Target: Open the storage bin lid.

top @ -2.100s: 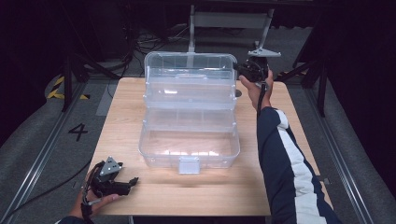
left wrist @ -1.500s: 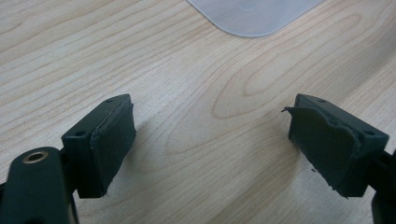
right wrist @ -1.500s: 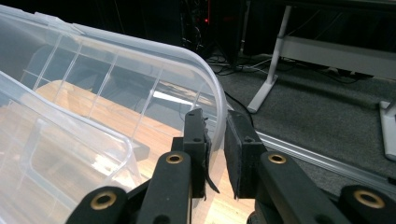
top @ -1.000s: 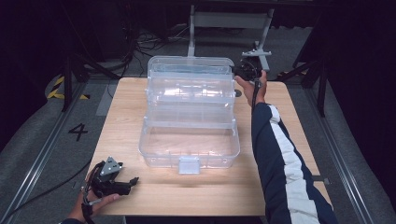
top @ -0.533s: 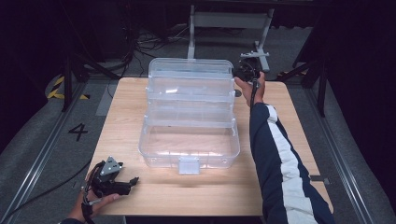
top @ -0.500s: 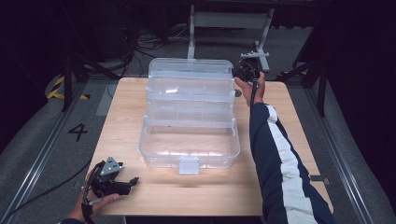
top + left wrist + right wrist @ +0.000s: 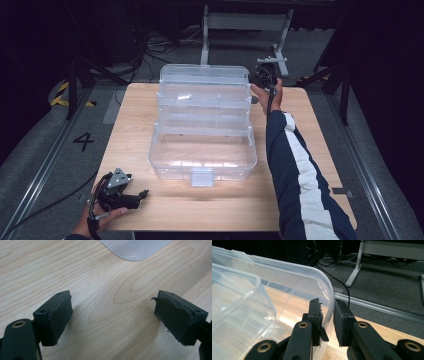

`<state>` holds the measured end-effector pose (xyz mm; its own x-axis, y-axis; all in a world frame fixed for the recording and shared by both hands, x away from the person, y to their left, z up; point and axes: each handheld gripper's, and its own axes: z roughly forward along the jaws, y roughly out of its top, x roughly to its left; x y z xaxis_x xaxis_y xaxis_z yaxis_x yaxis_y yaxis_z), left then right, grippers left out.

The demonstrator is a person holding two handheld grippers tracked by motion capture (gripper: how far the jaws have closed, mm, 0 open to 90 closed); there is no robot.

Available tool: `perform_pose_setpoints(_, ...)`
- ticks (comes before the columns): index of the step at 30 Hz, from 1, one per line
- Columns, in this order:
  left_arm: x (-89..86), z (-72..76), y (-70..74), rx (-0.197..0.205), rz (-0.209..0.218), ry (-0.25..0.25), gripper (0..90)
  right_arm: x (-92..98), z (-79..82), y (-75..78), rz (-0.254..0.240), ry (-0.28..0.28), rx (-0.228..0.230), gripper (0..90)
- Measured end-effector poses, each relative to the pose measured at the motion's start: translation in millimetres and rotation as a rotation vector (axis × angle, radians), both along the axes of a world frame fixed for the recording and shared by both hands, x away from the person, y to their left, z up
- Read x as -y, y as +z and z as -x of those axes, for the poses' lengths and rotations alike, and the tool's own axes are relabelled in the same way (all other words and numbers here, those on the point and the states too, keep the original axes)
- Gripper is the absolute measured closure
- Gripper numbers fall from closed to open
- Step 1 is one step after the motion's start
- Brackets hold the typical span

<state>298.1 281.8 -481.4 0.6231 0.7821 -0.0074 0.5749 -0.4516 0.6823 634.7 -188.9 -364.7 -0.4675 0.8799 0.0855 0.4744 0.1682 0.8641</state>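
Clear tiered plastic box point(image 7: 202, 125) on pale wood-grain table point(image 7: 310, 150)
Right gripper point(image 7: 327, 315) pinches the box's curved back rim; left gripper point(image 7: 112, 315) gapes empty near its front corner.

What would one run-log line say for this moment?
right gripper: shut on clear box far lid wall | left gripper: open, empty, over table

Looks like a lab or test bay, not a home. Bare wooden table point(image 7: 310, 125) on grey carpet, metal floor rails point(image 7: 45, 165) either side of it, a painted number 4 point(image 7: 83, 141) left of it, loose cables point(image 7: 155, 37) and a metal stand point(image 7: 245, 22) behind, black surroundings.
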Motion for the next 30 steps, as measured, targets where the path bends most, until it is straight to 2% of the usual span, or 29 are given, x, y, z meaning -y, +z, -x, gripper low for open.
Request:
perform_pose_setpoints(3, 0.0, 0.0, 0.0, 0.0, 0.0, -0.001, 15.2, -0.4, -1.7, -2.5, 0.003, -0.004, -0.011, 76.4)
perform_pose_setpoints(6, -0.4, -0.3, 0.2, 0.002, -0.005, -0.005, 15.1, -2.3, -4.4, -6.9, 0.058, 0.001, -0.034, 75.9)
perform_pose_setpoints(8, -0.3, -0.3, 0.2, 0.001, -0.004, -0.005, 15.2, -2.1, -5.8, -10.8, 0.075, 0.002, -0.05, 76.9)
perform_pose_setpoints(10, -0.2, -0.4, 0.1, 0.001, -0.002, -0.005, 15.2, 2.2, -5.9, -12.9, 0.034, 0.009, -0.054, 77.2)
perform_pose_setpoints(15, -0.3, -0.5, 0.1, 0.0, -0.002, -0.007, 15.2, -0.5, -5.8, -10.7, 0.073, 0.009, -0.05, 77.1)
perform_pose_setpoints(23, -0.2, -0.5, 0.1, 0.0, -0.001, -0.006, 15.2, -0.9, -4.9, -11.4, 0.066, 0.004, -0.048, 76.5)
perform_pose_setpoints(30, -0.2, -0.6, -0.2, 0.003, 0.002, -0.006, 15.2, -3.4, -4.0, -10.2, 0.099, 0.011, -0.044, 72.8)
